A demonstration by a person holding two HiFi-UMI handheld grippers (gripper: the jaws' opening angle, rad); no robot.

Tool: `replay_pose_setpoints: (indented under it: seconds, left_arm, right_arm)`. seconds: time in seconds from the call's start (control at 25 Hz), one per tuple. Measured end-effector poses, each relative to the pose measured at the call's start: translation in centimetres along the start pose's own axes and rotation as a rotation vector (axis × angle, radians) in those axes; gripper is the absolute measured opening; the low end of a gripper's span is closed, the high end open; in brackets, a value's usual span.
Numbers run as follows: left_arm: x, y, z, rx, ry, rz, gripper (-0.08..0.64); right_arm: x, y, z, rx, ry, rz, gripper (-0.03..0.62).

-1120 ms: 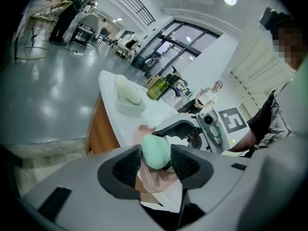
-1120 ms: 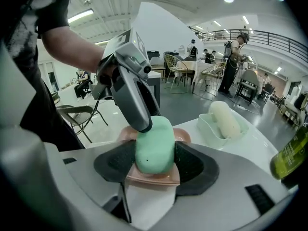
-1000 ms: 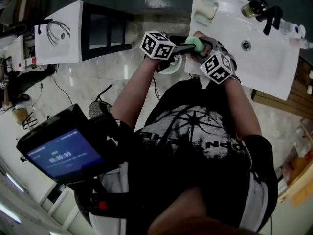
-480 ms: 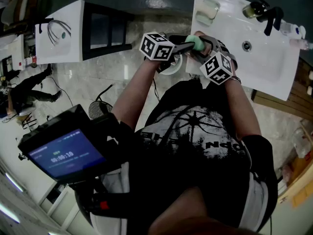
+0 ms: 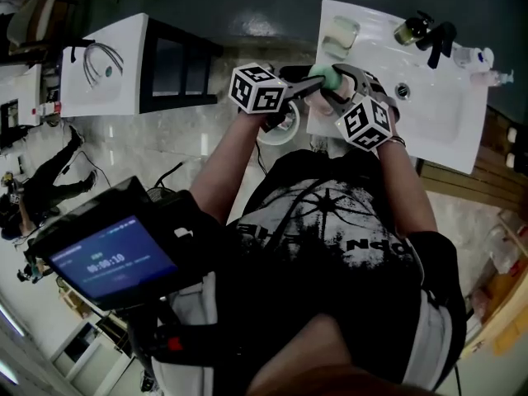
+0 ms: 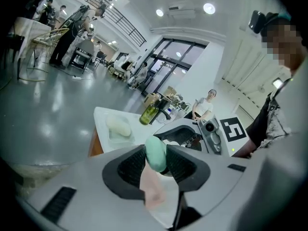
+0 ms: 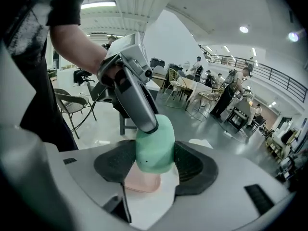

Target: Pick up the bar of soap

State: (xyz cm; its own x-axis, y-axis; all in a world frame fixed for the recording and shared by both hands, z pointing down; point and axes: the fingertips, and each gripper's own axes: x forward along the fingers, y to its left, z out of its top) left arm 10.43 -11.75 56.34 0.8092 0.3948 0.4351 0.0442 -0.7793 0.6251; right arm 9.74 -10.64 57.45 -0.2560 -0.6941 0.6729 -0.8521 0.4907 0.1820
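The green bar of soap (image 5: 330,76) hangs in the air over the near left corner of the white sink counter (image 5: 450,130), with both grippers on it. My left gripper (image 5: 323,79) reaches in from the left. Its jaws have just been closing, and its pads press the soap (image 6: 155,153) from both sides. My right gripper (image 5: 337,89) comes from the right and is also shut on the soap (image 7: 155,146). One left finger (image 7: 137,97) lies along the top of the soap. A pink soap dish (image 7: 141,182) sits on the counter below it.
A second dish with a pale soap (image 5: 338,31) stands at the counter's far left. Behind the basin are an olive bottle (image 5: 406,30) and a black tap (image 5: 437,33). A white cabinet (image 5: 107,64) stands to the left. People stand in the hall beyond.
Both grippers have risen together with the green soap between them, away from the pink dish. The left jaws have narrowed onto the soap.
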Motion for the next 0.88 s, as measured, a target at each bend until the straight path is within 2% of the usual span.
replay_pose_setpoints:
  seconds: [0.44,0.68,0.88]
  left_arm:
    - [-1.0,-4.2,5.4,0.118,-0.147,0.014,0.143]
    - [-2.1,-4.9,7.0,0.152,-0.196,0.04,0.143]
    - [-1.4,-6.0,7.5,0.159,-0.218,0.063,0.143]
  right_arm:
    - [-4.9,-3.2,3.3,-0.128,-0.042,-0.091,0.26]
    - [-5.7,-3.9,5.0,-0.176,-0.061,-0.109,0.26]
    - [-7.0,-4.3,4.7,-0.202,-0.073,-0.106,0.259]
